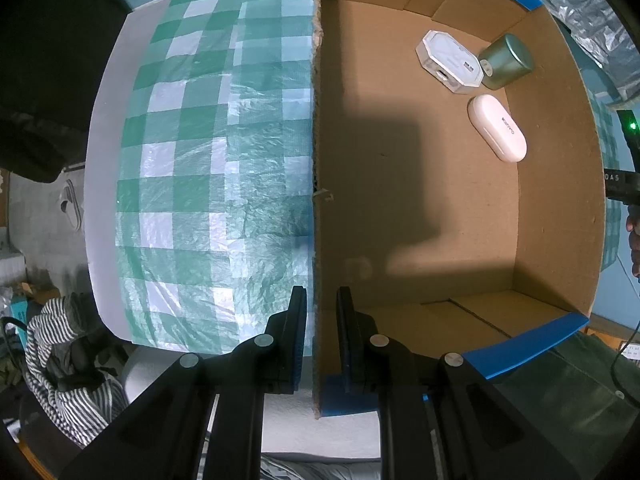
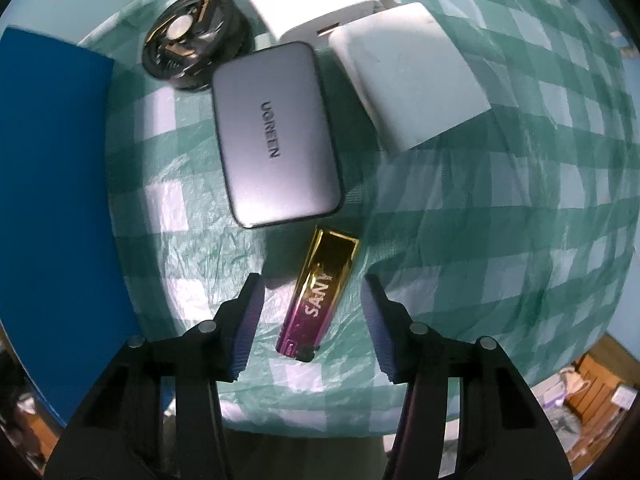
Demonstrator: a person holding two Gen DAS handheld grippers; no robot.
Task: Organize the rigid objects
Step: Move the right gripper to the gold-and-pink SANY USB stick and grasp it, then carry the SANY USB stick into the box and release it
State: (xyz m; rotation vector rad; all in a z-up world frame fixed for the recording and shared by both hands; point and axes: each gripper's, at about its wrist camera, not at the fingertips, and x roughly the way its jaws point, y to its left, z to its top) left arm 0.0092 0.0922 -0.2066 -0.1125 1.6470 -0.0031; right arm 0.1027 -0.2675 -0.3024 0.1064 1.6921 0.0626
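right hand-held gripper (image 2: 314,312) open, straddling lighter (image 2: 318,294) whose long axis runs 12–6; left hand-held gripper (image 1: 322,332) clamps box wall (image 1: 316,160).

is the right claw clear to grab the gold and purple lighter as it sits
Probably yes. The right claw is open with its fingers on either side of the gold and purple lighter, which lies flat on the checked cloth. The grey UGREEN charger sits just beyond, apart from it.
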